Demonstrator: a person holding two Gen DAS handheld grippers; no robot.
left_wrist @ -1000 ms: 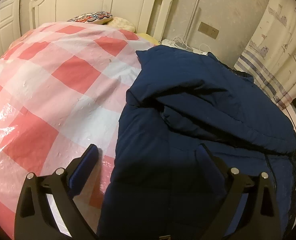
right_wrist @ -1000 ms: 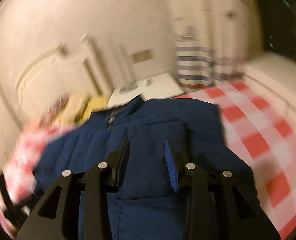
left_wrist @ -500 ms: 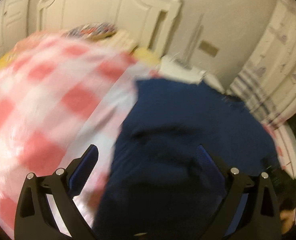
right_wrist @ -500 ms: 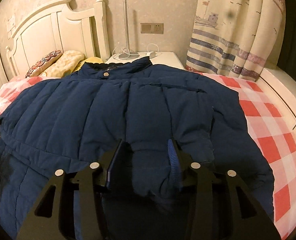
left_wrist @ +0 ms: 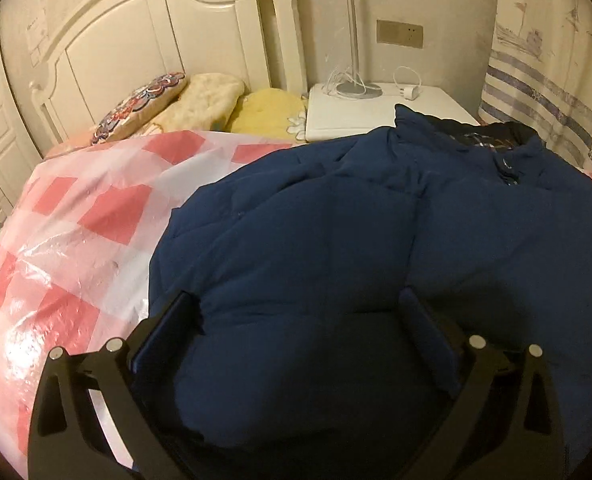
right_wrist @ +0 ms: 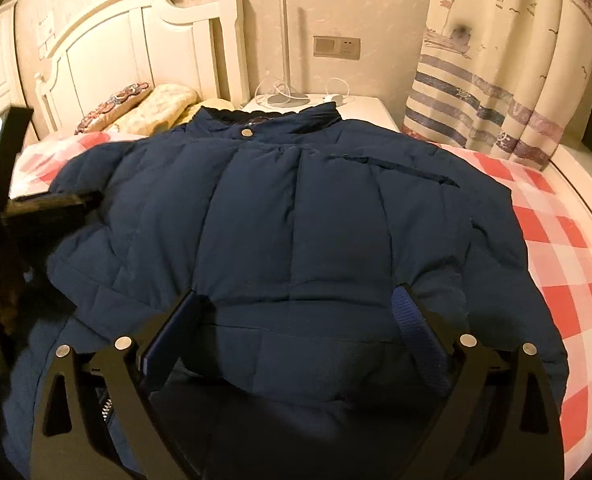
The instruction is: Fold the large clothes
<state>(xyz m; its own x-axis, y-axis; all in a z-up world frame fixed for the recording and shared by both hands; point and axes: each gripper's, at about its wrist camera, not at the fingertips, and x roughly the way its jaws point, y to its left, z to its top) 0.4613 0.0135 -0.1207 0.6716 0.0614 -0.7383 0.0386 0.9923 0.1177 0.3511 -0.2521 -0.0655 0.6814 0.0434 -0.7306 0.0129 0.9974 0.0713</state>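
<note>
A large navy padded jacket point(right_wrist: 296, 208) lies spread on the bed, collar toward the headboard, one side folded over the body. It also fills the left wrist view point(left_wrist: 356, 248). My left gripper point(left_wrist: 300, 316) is open, low over the jacket's near left part. My right gripper point(right_wrist: 300, 308) is open, its jaws wide apart just above the jacket's lower edge. Neither holds cloth. The left gripper's black frame point(right_wrist: 4, 200) shows at the left edge of the right wrist view.
The bed has a red-and-white checked cover under clear plastic point(left_wrist: 76, 240). Pillows point(left_wrist: 200, 104) lie by the white headboard point(left_wrist: 156, 32). A white nightstand point(left_wrist: 376, 112) with a lamp and cables stands beside it. A striped curtain point(right_wrist: 496, 80) hangs on the right.
The right gripper was nearly shut on a fold of the jacket and now stands wide open. The left gripper swung toward the headboard and lowered over the jacket, which now lies flatter.
</note>
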